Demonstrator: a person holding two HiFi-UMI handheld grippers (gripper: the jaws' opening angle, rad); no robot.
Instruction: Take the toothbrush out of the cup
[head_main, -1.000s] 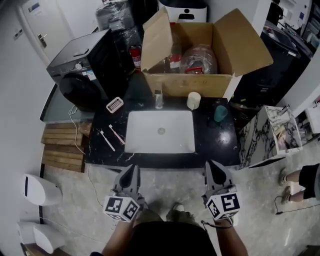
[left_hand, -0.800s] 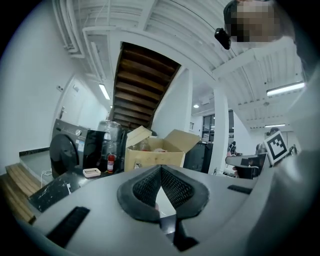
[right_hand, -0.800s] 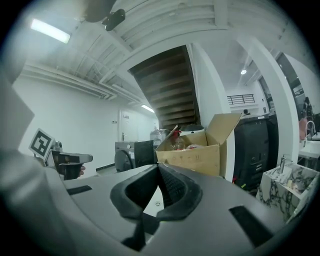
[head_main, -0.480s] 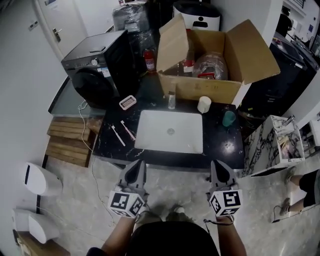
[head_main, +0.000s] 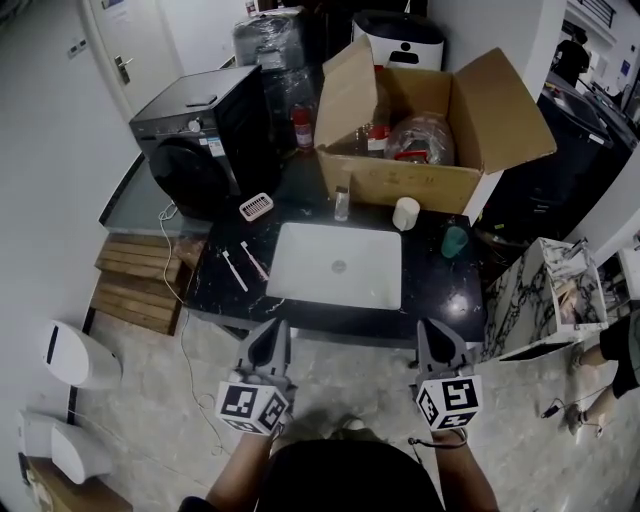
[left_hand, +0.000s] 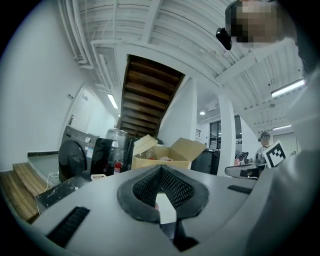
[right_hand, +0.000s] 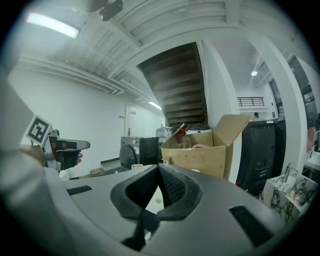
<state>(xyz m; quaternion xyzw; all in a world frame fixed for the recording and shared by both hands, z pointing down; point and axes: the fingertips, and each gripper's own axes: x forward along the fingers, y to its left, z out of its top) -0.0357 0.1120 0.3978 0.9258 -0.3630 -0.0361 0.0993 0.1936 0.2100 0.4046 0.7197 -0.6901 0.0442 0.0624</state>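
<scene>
Both closed, empty: left tongs (head_main: 274, 330), right tongs (head_main: 429, 327), still short of counter (head_main: 440, 292); toothbrushes (head_main: 235, 270) unmoved beside sink (head_main: 300, 272).

White walls (head_main: 40, 180), door (head_main: 140, 50) top left. Pale marble-look floor (head_main: 345, 370). Black tabletop (head_main: 440, 290) w/ white basin (head_main: 290, 290) set in. Dark washing machine (head_main: 200, 140) behind it at left, open cardboard box (head_main: 400, 185) at back. Wooden pallets (head_main: 140, 290) left of tabletop, white bin (head_main: 75, 357) nr wall. Stair underside (left_hand: 150, 95) overhead, strip light (right_hand: 52, 25) on.
</scene>
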